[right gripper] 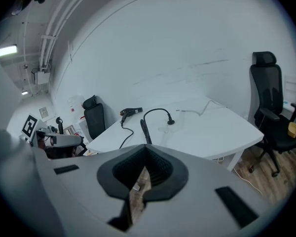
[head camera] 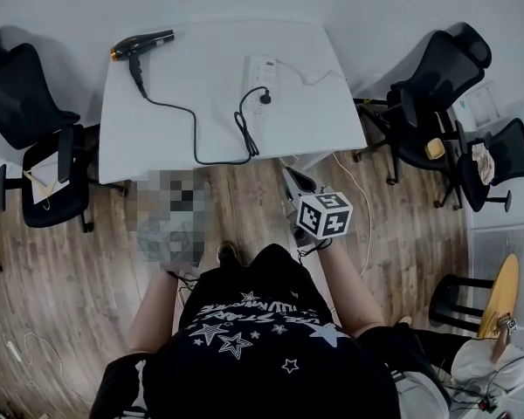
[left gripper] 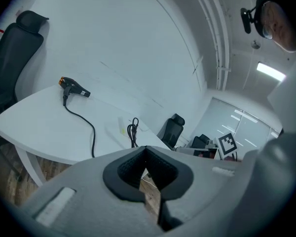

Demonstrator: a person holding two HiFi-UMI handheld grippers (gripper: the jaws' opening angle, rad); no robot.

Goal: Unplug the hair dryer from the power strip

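Seen from the head camera, a black hair dryer lies on its side at the upper left corner of a white table, its nozzle toward the right of the frame. Its black cord trails down the middle of the table, then loops back up in a loose coil. The left tongs are pressed together at the tips with nothing between them. They are held off the near edge of the table, and their own camera shows the dryer far off at upper left.

At upper centre, the cord ends in a black plug that stands upright in the near end of a white power strip, so the dryer is apparently not yet unplugged. The strip's long axis runs up the frame, away from the person.

To the right, the right tongs are likewise closed tip to tip and empty, held over the wooden floor short of the table. The plug lies ahead of them and slightly up-frame in the head view. They look the nearer pair, and must first spread to take the plug. Because the plug stands upright, the pull probably goes up and away from the strip, which may lift unless it is held down.
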